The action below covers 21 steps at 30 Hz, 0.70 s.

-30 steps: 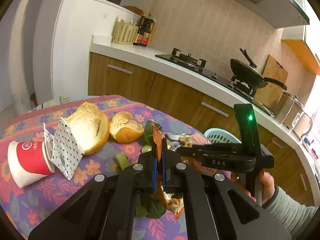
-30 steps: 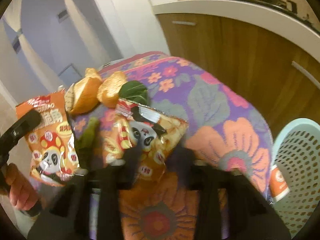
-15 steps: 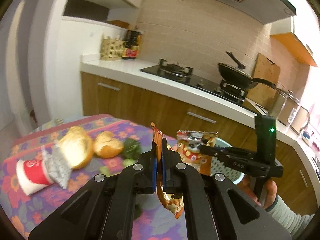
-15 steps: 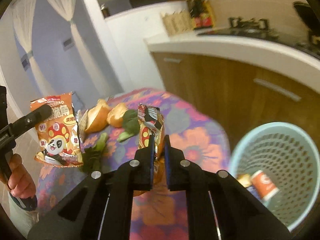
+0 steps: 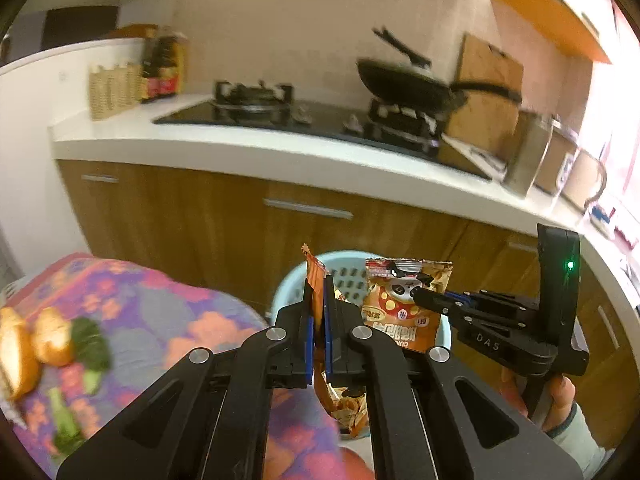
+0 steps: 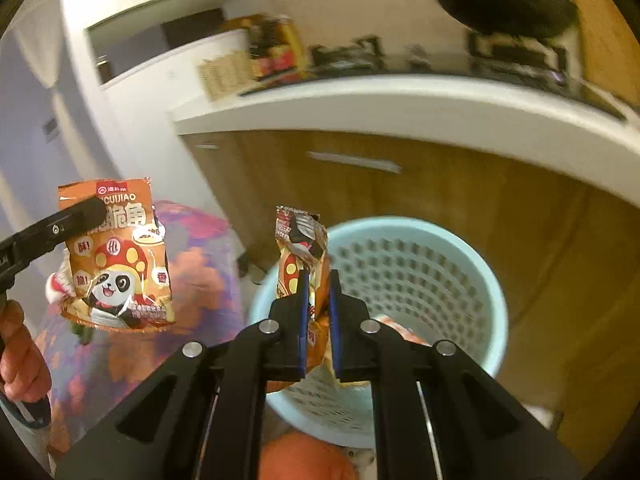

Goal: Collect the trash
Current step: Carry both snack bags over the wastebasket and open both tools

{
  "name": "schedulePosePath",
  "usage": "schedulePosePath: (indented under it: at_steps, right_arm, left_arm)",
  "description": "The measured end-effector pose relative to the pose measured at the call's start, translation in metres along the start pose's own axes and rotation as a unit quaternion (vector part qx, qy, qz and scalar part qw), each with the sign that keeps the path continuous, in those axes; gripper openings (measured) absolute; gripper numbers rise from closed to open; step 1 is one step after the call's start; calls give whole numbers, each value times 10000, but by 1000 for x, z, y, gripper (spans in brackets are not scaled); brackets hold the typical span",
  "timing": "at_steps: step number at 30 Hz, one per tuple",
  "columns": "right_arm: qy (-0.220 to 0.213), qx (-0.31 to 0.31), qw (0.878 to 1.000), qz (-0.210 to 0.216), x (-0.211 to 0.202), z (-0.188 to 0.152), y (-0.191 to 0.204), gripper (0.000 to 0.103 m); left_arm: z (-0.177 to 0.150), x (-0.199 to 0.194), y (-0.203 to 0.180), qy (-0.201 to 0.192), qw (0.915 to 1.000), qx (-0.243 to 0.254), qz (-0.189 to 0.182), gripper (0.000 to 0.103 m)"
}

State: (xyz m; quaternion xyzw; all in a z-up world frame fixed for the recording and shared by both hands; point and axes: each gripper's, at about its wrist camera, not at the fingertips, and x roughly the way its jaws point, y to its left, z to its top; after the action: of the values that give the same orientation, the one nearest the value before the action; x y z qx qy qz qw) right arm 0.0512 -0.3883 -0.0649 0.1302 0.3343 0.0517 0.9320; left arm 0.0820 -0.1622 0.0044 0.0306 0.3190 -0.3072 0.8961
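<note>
We've got both grippers, left (image 5: 316, 320) and right (image 6: 318, 300), each clamped on an orange panda snack wrapper (image 6: 116, 256) near the pale-blue perforated plastic bin (image 6: 420, 272), so next we release.

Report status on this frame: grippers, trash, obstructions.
Left gripper shut on left snack packet. Right gripper shut on right snack packet. Both packets held near blue basket. Nothing blocks the basket opening.
</note>
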Motion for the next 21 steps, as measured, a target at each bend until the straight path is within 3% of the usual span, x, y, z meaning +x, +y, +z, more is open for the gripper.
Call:
schedulePosePath:
  at_steps: [8, 10, 12, 13, 16, 21]
  right_arm:
    - [459, 301, 9983, -200, 29, -18, -30, 7]
    - [506, 332, 9979, -221, 32, -20, -31, 8]
    - [547, 348, 9977, -213, 35, -22, -33, 8]
    - [557, 351, 9976, -228, 35, -23, -34, 9]
    - [589, 387, 9972, -237, 38, -23, -37, 17]
    - [550, 456, 9972, -219, 35, -21, -36, 19]
  left_arm:
    - [-11, 83, -29, 677, 9976, 133, -36, 3]
    - [-14, 96, -30, 803, 9967, 122, 5, 12]
    - [-15, 103, -29, 839, 9964, 96, 65, 40]
    - [-17, 103, -28, 805, 9966, 103, 109, 48]
    - [-18, 98, -24, 758, 9970, 111, 129, 53]
    - [-19, 78, -15, 593, 9980, 22, 195, 61]
